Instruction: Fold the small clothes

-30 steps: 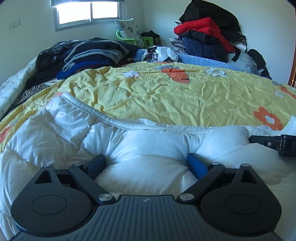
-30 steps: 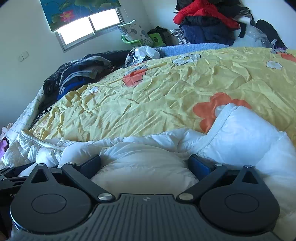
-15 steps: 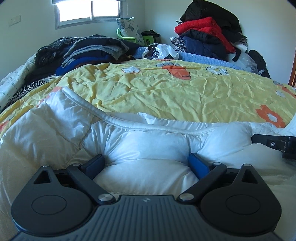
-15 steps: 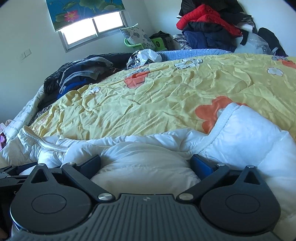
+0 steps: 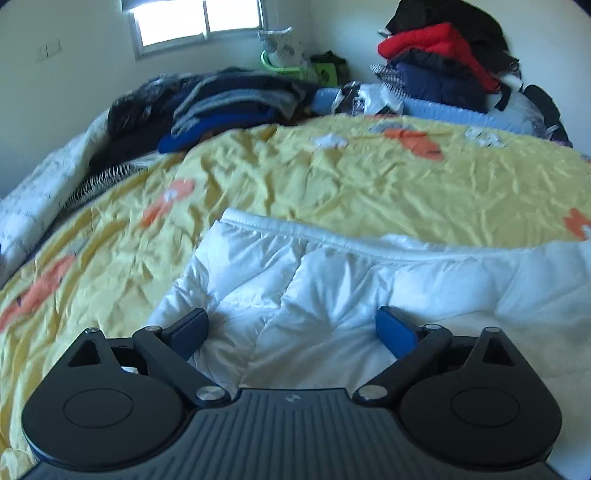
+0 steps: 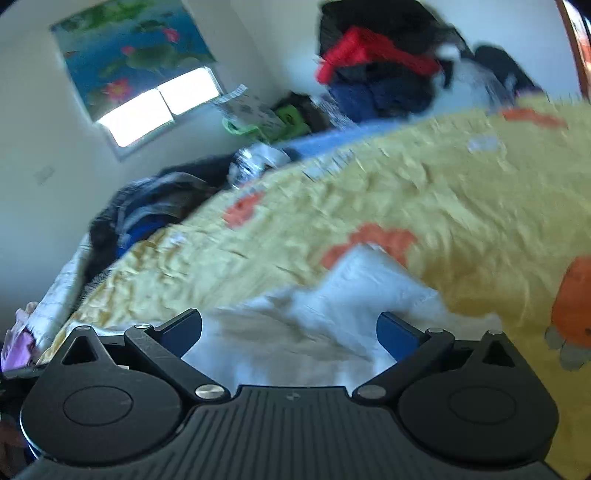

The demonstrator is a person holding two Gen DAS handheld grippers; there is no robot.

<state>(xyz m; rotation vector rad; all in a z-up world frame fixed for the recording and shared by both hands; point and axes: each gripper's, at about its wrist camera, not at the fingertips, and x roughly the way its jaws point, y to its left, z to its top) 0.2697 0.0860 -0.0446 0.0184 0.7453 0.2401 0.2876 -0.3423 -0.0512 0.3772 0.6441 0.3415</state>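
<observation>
A white quilted puffer garment (image 5: 369,280) lies flat on the yellow flowered bedspread (image 5: 332,177), its piped edge toward the far side. My left gripper (image 5: 291,332) hovers open just over its near part, blue fingers wide apart with nothing between them. In the right wrist view, which is blurred, the white garment (image 6: 332,314) shows one raised corner near an orange flower. My right gripper (image 6: 290,332) is open above the fabric, its fingers spread wide and holding nothing.
A stack of dark and blue folded clothes (image 5: 221,107) sits at the far left of the bed. A heap of red, navy and black jackets (image 5: 443,62) rises at the far right corner. A window (image 5: 195,18) lights the back wall.
Both grippers have lifted and pulled back from the garment; more of the yellow bedspread shows. The right gripper has left the left wrist view. The right view is now motion-blurred and tilted.
</observation>
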